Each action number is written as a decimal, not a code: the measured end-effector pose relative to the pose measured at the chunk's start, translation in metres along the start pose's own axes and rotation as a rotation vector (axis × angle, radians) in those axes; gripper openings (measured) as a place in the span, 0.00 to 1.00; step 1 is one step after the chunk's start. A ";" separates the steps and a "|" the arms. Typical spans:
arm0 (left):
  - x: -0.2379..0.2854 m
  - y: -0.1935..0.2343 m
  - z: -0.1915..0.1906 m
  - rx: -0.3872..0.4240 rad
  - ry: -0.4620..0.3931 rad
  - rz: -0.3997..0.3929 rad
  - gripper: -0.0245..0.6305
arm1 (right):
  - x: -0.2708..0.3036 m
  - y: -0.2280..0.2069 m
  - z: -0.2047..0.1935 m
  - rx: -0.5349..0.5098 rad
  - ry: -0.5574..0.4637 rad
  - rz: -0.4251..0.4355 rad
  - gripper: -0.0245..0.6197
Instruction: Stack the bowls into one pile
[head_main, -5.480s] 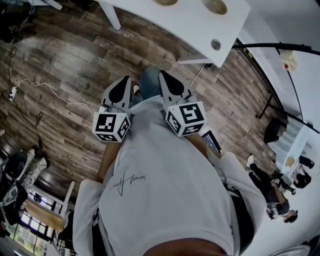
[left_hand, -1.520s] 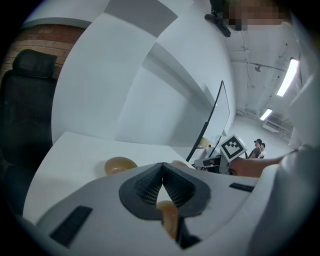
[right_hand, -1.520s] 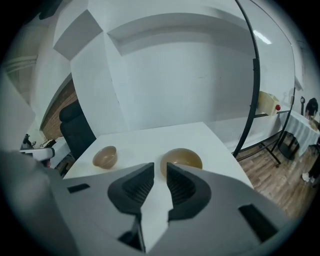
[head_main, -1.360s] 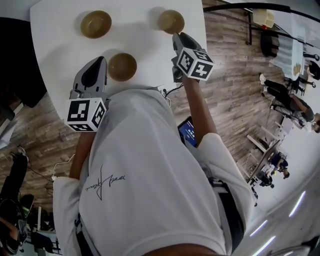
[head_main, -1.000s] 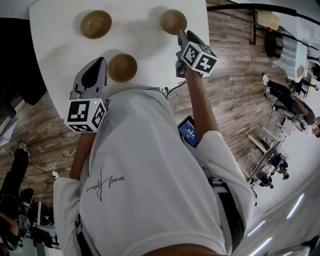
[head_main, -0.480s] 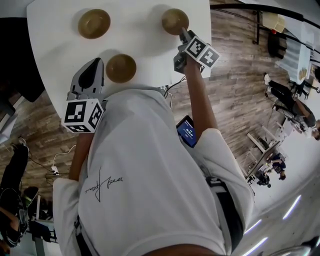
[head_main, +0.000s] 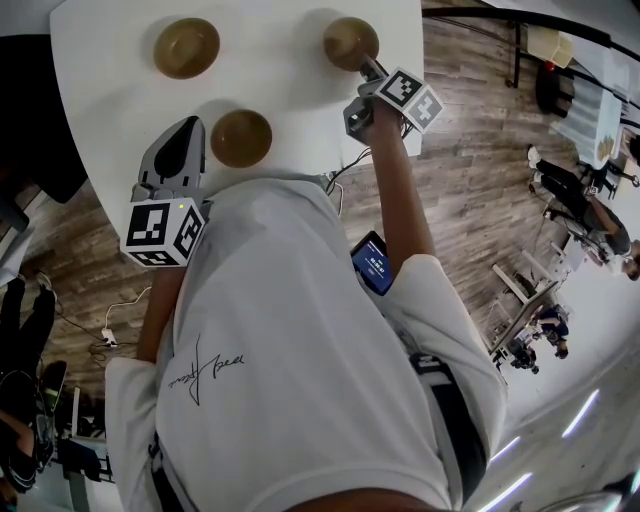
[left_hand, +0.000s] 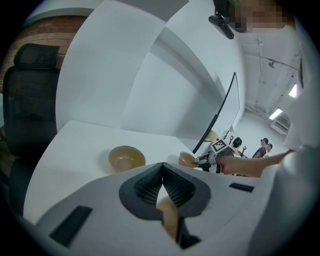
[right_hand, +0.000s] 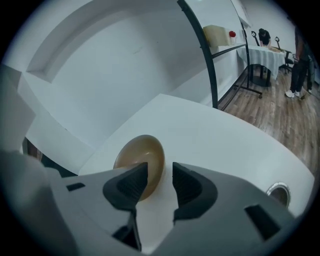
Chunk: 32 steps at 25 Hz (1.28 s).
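Observation:
Three tan bowls stand on the white table (head_main: 280, 90): one far left (head_main: 186, 47), one near the front edge (head_main: 241, 138), one far right (head_main: 350, 43). My right gripper (head_main: 366, 70) reaches down to the far right bowl (right_hand: 142, 160). Its jaws (right_hand: 159, 181) have just been opening and stand open, with the bowl's near rim in the gap and neither pad pressing on it. My left gripper (head_main: 185, 128) hovers at the table's front edge, left of the near bowl, shut and empty (left_hand: 162, 167). The near bowl (left_hand: 167, 215) shows just under its jaws.
A round cable hole (right_hand: 276, 191) sits in the table near the right gripper. A black chair (left_hand: 35, 100) stands left of the table. Wooden floor (head_main: 480, 160) lies to the right, with a black frame (right_hand: 207, 55) and people (head_main: 590, 215) beyond.
The right gripper has moved forward and down to the far right bowl, rolling its marker cube over. The left gripper has stayed in place.

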<state>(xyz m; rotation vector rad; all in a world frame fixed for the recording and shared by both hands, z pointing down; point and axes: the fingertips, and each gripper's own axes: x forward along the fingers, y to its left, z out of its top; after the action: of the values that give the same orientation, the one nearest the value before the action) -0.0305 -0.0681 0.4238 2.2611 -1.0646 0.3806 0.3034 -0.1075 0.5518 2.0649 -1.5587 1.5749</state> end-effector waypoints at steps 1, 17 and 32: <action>0.000 0.000 0.000 -0.001 0.000 0.000 0.04 | 0.001 0.000 -0.001 0.011 0.004 0.001 0.29; -0.003 0.006 0.001 -0.014 -0.004 0.002 0.04 | 0.007 -0.002 -0.021 0.343 0.063 0.045 0.15; -0.007 0.006 0.003 -0.021 -0.032 -0.007 0.04 | 0.001 0.002 -0.033 0.424 0.079 0.067 0.12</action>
<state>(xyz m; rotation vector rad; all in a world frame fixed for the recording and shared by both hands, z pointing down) -0.0392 -0.0689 0.4205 2.2584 -1.0723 0.3292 0.2804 -0.0887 0.5663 2.1245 -1.3733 2.1388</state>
